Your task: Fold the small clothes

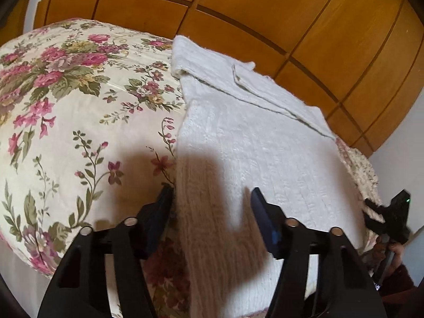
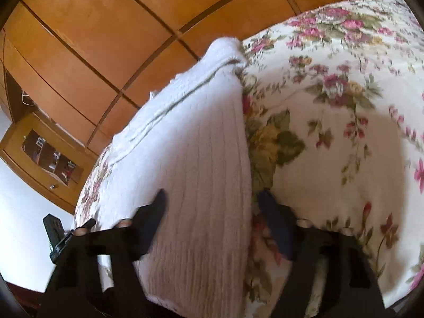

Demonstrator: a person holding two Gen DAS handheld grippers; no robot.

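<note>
White ribbed knit sweater (image 1: 265,145) lay flat on the bed's floral quilt (image 1: 79,122), fuzzy folded sleeve on top; glossy wooden wardrobe (image 1: 265,13) behind; left claw (image 1: 212,198) and right claw (image 2: 212,198) both spread apart, straddling the sweater's edges

1. Your left wrist cam sits low and close over the near end of the white knit garment (image 1: 265,145), facing along it toward the wooden wardrobe (image 1: 291,13).
2. Your right wrist cam is equally close over the garment's near end (image 2: 190,159), facing the wardrobe (image 2: 92,39) too.
3. Both views share garment, floral bedspread (image 1: 79,106), wardrobe.
</note>
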